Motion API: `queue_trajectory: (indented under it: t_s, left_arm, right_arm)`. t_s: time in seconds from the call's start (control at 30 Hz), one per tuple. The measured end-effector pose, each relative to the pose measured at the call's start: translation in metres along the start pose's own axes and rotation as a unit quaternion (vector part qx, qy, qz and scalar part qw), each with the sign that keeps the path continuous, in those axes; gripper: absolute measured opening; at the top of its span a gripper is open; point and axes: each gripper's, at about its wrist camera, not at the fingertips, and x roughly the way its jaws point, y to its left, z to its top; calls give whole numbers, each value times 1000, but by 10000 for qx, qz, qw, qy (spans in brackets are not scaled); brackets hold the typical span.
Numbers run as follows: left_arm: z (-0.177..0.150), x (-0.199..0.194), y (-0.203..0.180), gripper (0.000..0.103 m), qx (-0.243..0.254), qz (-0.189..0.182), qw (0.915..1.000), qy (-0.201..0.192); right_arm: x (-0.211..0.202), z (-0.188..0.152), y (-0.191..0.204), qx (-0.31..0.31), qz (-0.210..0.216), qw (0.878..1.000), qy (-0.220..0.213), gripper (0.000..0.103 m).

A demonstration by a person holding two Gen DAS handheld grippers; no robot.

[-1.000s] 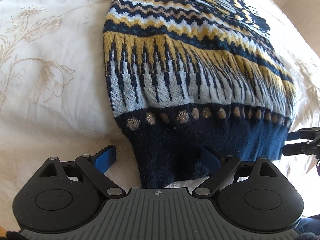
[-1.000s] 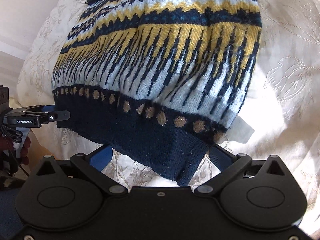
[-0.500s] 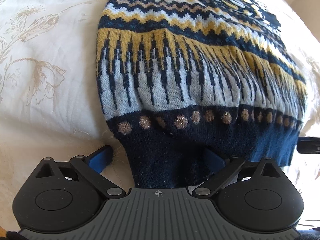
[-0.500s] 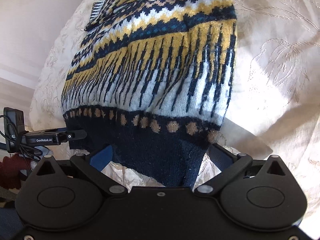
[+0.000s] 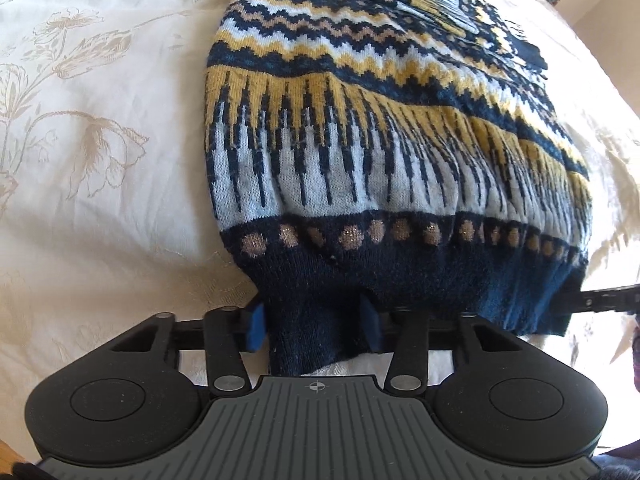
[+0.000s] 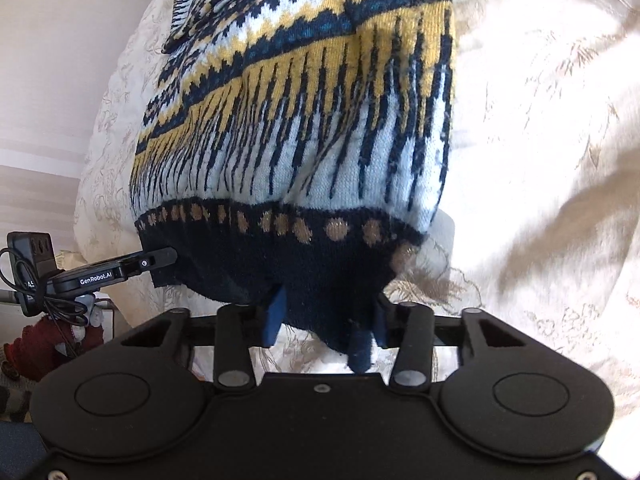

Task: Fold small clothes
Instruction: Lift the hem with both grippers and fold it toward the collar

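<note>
Nearest the lens, the left gripper (image 5: 314, 328) is seen pinching the navy hem (image 5: 400, 280) of the patterned sweater (image 5: 380, 128); its blue pads, spread wide a second ago, are now pressed against a bunched tongue of the ribbing. The same change is shown on the right wrist view: the right gripper (image 6: 326, 318) has been closed on the other end of that hem, where a fold of dark knit is trapped between its pads. Both hem corners are therefore held, and the grasp stage is judged complete; the hem can next be carried up over the sweater's body for a fold. Beyond the hem, the sweater is laid flat on the cream floral bedspread (image 5: 100, 140), its dotted band just past the ribbing, the spiked yellow and pale band further on, and the zigzag rows furthest, toward the far bed edge.
</note>
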Motion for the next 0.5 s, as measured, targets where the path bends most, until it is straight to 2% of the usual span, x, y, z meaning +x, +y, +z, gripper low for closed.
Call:
queue_trajectory:
  t_s: [0.03,0.07,0.1,0.23,0.5]
  left_arm:
    - [0,0,0,33,1,-22,10000,-9]
    - [-1,-2,-2,24,4,-20,10000,-35]
    - [-1,-3,-2,20,1,-22,10000,-60]
    - [1,-11,-3,10,-28,-39,9999,-151]
    - [13,-51,-3,6,-301,-387,9969,-609]
  right_arm:
    - [1,-2,0,21,-43,10000,28,20]
    - [0,-3,1,21,-63,10000,8,19]
    - [-1,-5,4,-6,-64,10000,-57,18]
    - [-12,-7,15,-142,-91,9996,-234,15]
    - [-53,-2,37,-331,136,9969,-705,14]
